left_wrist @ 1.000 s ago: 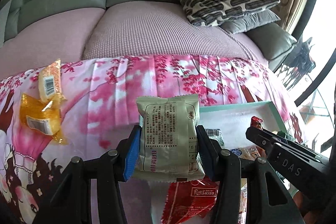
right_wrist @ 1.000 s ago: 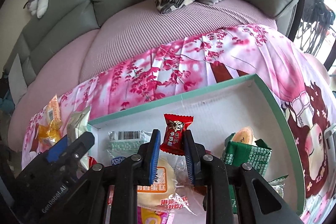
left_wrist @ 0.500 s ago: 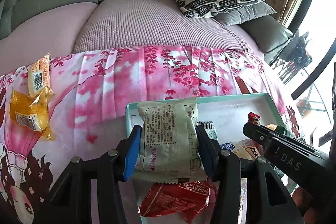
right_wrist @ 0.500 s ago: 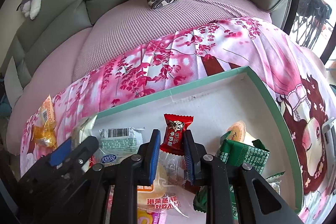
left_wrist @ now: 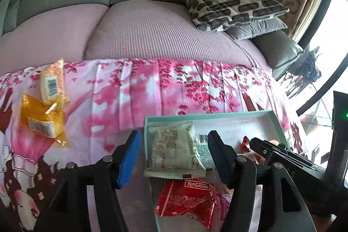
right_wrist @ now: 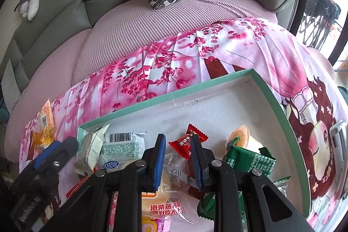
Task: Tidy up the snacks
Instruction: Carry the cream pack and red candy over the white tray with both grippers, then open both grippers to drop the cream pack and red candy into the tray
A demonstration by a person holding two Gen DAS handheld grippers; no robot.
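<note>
A teal-rimmed white tray (left_wrist: 208, 117) (right_wrist: 171, 97) lies on a pink floral cloth and holds several snack packs. My left gripper (left_wrist: 171, 156) is open, its jaws wide apart on either side of a pale green snack pack (left_wrist: 174, 151) that lies in the tray's left corner, also seen in the right wrist view (right_wrist: 90, 149). My right gripper (right_wrist: 177, 163) is open above the tray; a small red candy (right_wrist: 187, 141) lies in the tray just beyond its jaws, free of them. Two orange snack packs (left_wrist: 43, 105) lie on the cloth left of the tray.
In the tray lie a red Kiss pack (left_wrist: 187, 199), a barcoded mint pack (right_wrist: 121, 145), green packs (right_wrist: 250, 160), a jelly cup (right_wrist: 239, 136) and a bun pack (right_wrist: 165, 199). A grey sofa (left_wrist: 130, 32) with patterned cushions (left_wrist: 232, 3) stands behind the cloth.
My left gripper carried the pale green pack over the tray's left corner and opened, leaving it in the tray. My right gripper opened and let go of the red candy, which now lies in the tray.
</note>
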